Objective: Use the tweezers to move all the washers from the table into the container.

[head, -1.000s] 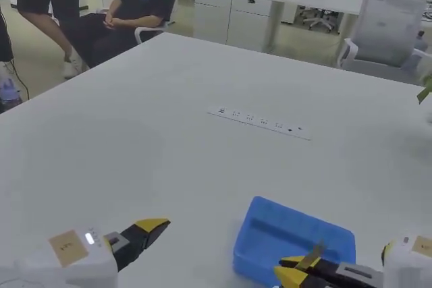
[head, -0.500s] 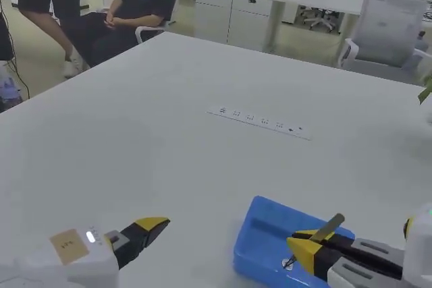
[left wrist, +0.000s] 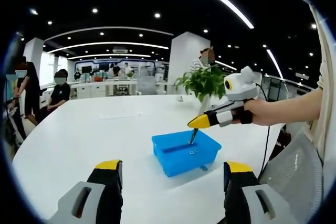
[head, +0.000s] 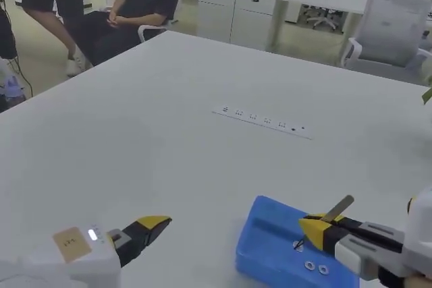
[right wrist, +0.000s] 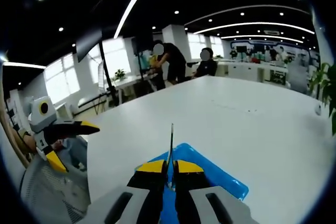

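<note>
A blue container point(head: 266, 231) sits on the white table point(head: 169, 133) near its front edge. Two small washers point(head: 316, 268) lie inside it. My right gripper point(head: 312, 228) hovers over the container's right part, shut on the metal tweezers point(head: 337, 208), whose tip points down into the container. The right gripper view has the tweezers point(right wrist: 171, 142) standing up between the closed jaws above the container point(right wrist: 215, 174). My left gripper point(head: 154, 226) rests low, left of the container, open and holding nothing. From the left gripper view, the container point(left wrist: 184, 153) lies ahead and the right gripper point(left wrist: 202, 121) hangs over it.
A socket strip point(head: 263, 121) is set into the middle of the table. A seated person point(head: 131, 5) and a standing one are beyond the far left corner. Office chairs point(head: 388, 32) and desks stand behind. A potted plant point(left wrist: 202, 80) stands at the table's right side.
My right gripper has risen and drawn back to the right with the tweezers, lifting their tip off the container's floor. Two washers now show in the container. The left gripper has stayed put.
</note>
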Tool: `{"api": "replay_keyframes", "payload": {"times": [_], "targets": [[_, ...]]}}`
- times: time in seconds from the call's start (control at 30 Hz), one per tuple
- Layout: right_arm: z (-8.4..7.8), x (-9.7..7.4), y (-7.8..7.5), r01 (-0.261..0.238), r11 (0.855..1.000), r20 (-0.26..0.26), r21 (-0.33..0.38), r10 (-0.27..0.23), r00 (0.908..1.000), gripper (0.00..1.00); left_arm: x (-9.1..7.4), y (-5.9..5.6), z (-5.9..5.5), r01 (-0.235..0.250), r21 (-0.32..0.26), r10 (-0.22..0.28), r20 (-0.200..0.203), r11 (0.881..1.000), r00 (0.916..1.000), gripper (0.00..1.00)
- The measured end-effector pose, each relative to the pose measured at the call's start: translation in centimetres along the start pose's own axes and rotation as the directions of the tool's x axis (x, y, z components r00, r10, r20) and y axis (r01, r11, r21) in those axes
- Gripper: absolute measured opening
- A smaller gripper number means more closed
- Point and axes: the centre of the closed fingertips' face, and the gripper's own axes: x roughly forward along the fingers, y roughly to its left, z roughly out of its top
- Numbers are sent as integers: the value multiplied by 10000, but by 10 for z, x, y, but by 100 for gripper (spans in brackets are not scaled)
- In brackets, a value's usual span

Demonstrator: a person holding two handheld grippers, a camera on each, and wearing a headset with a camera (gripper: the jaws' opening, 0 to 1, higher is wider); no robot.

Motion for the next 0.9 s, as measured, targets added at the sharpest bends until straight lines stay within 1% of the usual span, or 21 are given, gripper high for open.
{"api": "replay_keyframes", "payload": {"times": [0.2, 0.37, 0.67, 0.8, 0.9], "targets": [[-8, 7, -9, 38, 9998, -183, 213, -34, 9998, 3, 1, -1, -1, 42, -10, -42, -37, 10000, 10000, 80], [-19, 13, -17, 107, 9993, -472, 356, -90, 9988, 3, 1, -1, -2, 67, 42, -67, -100, 10000, 9999, 80], [-34, 22, -25, 147, 9994, -916, 327, -116, 9957, 3, 1, -2, -3, 115, 46, -114, -163, 9999, 9998, 80], [-39, 26, -26, 194, 9997, -1019, 168, -176, 9946, 3, 1, -1, -3, 89, 43, -88, -191, 10000, 9998, 80], [-41, 27, -27, 208, 9996, -1088, 193, -186, 9939, 3, 1, 0, -3, 56, 33, -56, -166, 10000, 9998, 80]]}}
